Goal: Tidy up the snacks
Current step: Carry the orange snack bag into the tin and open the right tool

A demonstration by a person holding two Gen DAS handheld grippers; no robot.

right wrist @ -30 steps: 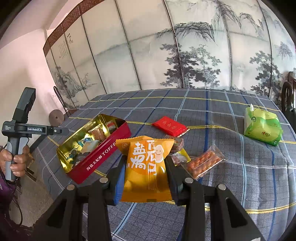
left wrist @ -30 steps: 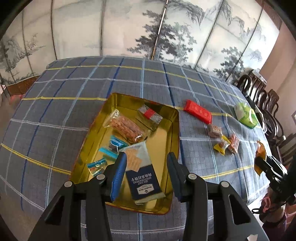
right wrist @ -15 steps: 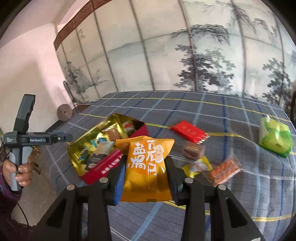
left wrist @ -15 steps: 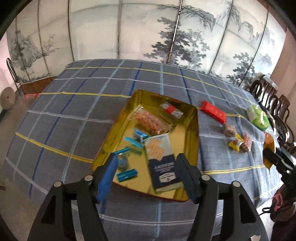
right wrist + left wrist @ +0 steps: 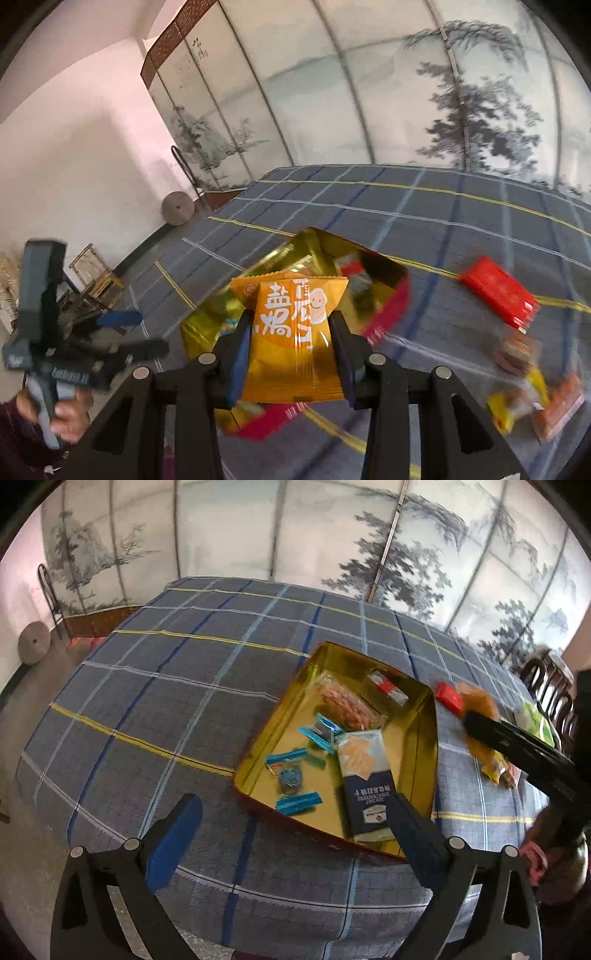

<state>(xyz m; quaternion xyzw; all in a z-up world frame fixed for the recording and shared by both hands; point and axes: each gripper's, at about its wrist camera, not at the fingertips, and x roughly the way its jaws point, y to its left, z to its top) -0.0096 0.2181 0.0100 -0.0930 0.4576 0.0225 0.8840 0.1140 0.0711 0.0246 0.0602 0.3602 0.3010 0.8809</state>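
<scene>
right tool (image 5: pixel 291 343) clamping orange snack packet (image 5: pixel 293 343) between its fingers, hovering over gold tin (image 5: pixel 428 746), left tool (image 5: pixel 295 821) opening wide, nothing between, tin's near edge just ahead

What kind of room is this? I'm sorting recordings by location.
Probably a home dining room: a large table under a plaid tablecloth, carved wooden chairs at its edge, and a painted folding screen behind.

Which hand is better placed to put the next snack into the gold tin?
The right claw: it already grips the orange snack packet above the tin. The left claw is opening with nothing between its fingers.
</scene>
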